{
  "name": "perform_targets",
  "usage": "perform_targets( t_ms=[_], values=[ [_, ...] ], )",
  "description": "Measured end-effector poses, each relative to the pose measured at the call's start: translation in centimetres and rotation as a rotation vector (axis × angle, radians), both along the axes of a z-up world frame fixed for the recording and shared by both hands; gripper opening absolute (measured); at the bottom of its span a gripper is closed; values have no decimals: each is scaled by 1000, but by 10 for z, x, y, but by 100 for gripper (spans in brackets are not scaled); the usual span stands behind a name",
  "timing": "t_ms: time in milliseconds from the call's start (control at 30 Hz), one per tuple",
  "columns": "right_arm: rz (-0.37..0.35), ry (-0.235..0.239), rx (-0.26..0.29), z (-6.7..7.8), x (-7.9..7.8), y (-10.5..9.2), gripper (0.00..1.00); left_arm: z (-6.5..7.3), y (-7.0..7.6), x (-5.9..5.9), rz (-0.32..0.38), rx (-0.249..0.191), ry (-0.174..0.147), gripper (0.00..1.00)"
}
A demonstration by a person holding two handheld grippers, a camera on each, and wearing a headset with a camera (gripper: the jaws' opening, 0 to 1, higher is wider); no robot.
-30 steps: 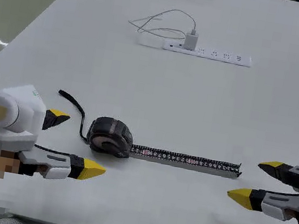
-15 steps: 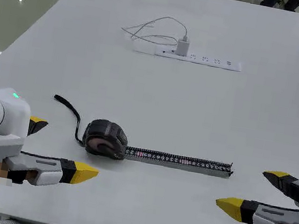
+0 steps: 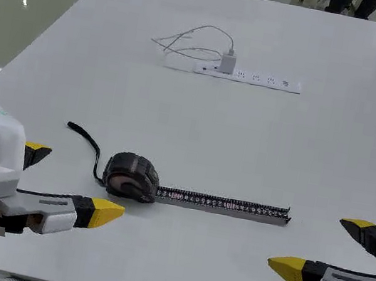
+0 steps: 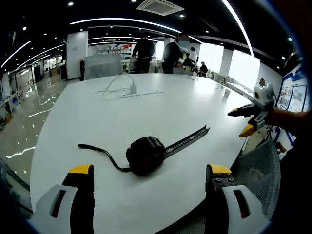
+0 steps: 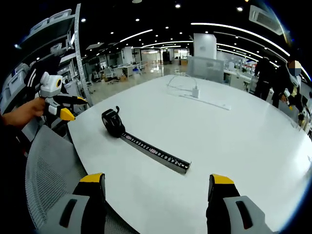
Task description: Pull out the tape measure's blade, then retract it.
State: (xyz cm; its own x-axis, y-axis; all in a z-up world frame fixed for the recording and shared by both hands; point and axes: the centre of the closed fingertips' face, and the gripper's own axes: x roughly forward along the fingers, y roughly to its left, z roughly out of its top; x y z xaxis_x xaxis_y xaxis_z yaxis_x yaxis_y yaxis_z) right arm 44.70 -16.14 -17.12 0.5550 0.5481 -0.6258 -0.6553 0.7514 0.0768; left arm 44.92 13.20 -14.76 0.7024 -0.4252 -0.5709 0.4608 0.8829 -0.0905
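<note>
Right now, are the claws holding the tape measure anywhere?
No, nothing is held. The left claw and the right claw are open, and the tape measure lies on the table between them.

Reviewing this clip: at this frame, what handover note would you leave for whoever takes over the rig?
Left gripper: open, holding nothing, left of the tape measure case and apart from it.
Right gripper: open, holding nothing, near the blade's free end but not touching it.
Things: the case lies on the white table; the blade lies out flat to its right; the strap trails off to the left.
Done: blade pulled out.
Left: retract the blade into the case. Probably steady the case with the left gripper first.
</note>
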Motion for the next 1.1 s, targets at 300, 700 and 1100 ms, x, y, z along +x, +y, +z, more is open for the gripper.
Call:
perform_targets(
  t_ms=[300,700,1100],
  values=[
    [-5,5,5,-3,-2,-1,87,0,-1,-5,4,-11,-3,99],
    [-10,5,8,-4,-5,-3,88,0,-4,-8,2,-16,-2,99],
    [-13,5,5,-2,-8,-3,88,3,-1,-8,17,-21,-16,99]
  ],
)
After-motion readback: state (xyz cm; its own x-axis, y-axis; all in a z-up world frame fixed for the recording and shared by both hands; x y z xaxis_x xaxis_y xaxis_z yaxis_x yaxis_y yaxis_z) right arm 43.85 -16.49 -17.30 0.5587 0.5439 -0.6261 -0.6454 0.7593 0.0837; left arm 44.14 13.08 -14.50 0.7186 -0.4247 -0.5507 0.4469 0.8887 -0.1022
